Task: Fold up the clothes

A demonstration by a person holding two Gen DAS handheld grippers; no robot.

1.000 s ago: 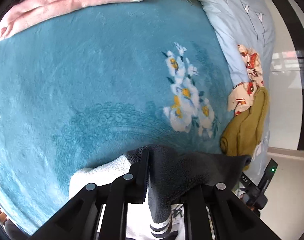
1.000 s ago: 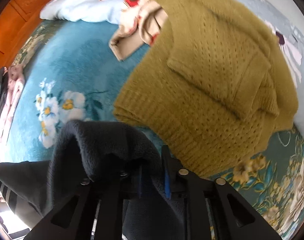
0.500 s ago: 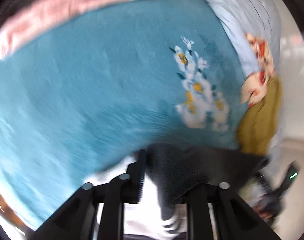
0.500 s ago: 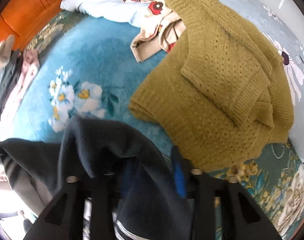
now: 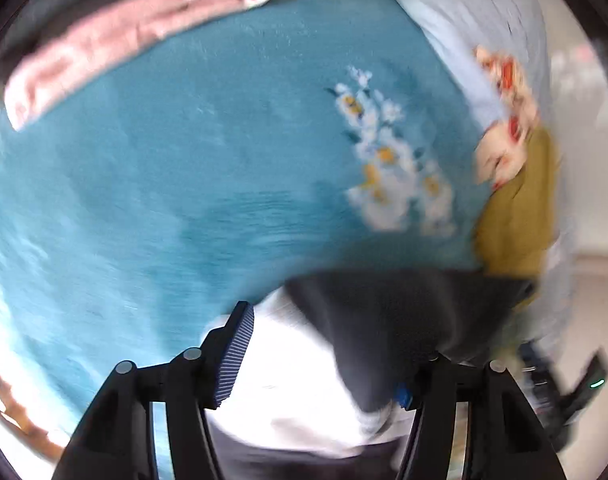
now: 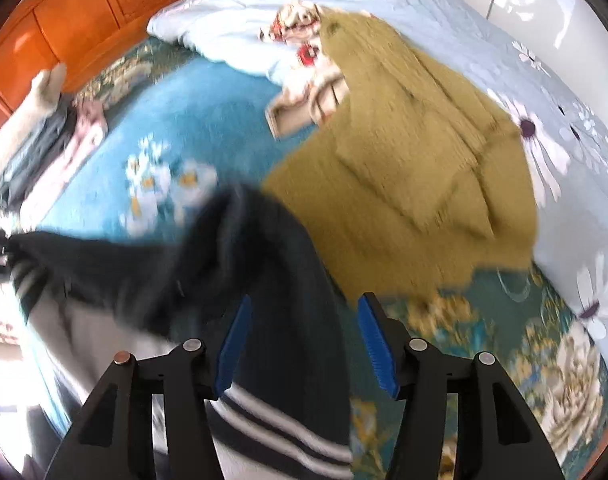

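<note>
Fleece, dark and limp, lies between your right gripper's parted fingers and the left gripper's, also spread. It's light and floppy; pinch its striped hem at 6 o'clock.
</note>
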